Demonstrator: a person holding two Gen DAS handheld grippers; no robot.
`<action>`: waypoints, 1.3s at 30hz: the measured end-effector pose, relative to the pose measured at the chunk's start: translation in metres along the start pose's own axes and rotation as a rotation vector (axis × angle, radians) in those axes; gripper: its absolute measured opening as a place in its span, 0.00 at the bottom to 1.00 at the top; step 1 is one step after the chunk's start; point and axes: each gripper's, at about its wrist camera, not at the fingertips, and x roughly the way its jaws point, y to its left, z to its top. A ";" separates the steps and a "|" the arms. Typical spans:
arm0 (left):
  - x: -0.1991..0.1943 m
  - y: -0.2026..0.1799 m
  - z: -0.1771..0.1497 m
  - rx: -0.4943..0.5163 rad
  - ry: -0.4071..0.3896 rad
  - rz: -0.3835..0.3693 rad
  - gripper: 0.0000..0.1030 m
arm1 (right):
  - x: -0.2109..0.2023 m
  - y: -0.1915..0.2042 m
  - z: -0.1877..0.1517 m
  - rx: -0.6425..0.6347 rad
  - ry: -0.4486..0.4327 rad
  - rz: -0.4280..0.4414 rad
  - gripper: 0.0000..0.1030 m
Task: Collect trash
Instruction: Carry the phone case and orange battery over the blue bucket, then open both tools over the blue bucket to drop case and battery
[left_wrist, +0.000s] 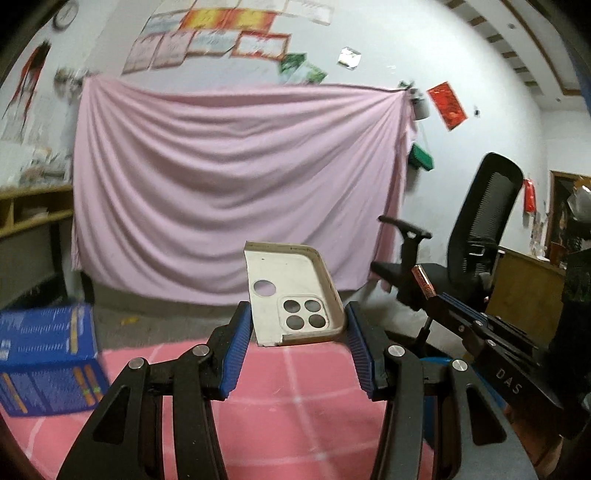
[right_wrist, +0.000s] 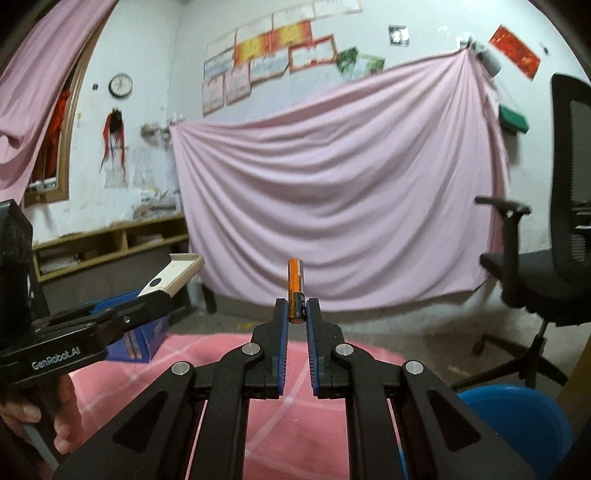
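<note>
My left gripper (left_wrist: 298, 323) is shut on a cream phone case (left_wrist: 291, 291) with camera cut-outs, held up in the air above the pink checked cloth (left_wrist: 295, 406). The case also shows in the right wrist view (right_wrist: 173, 277), at the left. My right gripper (right_wrist: 296, 310) is shut on an orange and black battery (right_wrist: 296, 286), held upright by its lower end. In the left wrist view the right gripper (left_wrist: 439, 295) is at the right with the battery (left_wrist: 423, 282) at its tip.
A blue plastic basket (left_wrist: 48, 358) stands at the left edge of the pink cloth. A blue bin (right_wrist: 517, 417) is at the lower right. A black office chair (right_wrist: 546, 266) stands to the right. A pink sheet (right_wrist: 332, 184) hangs on the far wall.
</note>
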 end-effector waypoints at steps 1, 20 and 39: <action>-0.001 -0.007 0.002 0.016 -0.012 -0.010 0.44 | -0.006 -0.003 0.002 0.001 -0.019 -0.010 0.07; 0.054 -0.142 -0.008 0.151 0.086 -0.241 0.44 | -0.077 -0.096 -0.010 0.100 -0.075 -0.202 0.07; 0.084 -0.176 -0.020 0.160 0.237 -0.300 0.44 | -0.084 -0.152 -0.048 0.238 0.102 -0.253 0.08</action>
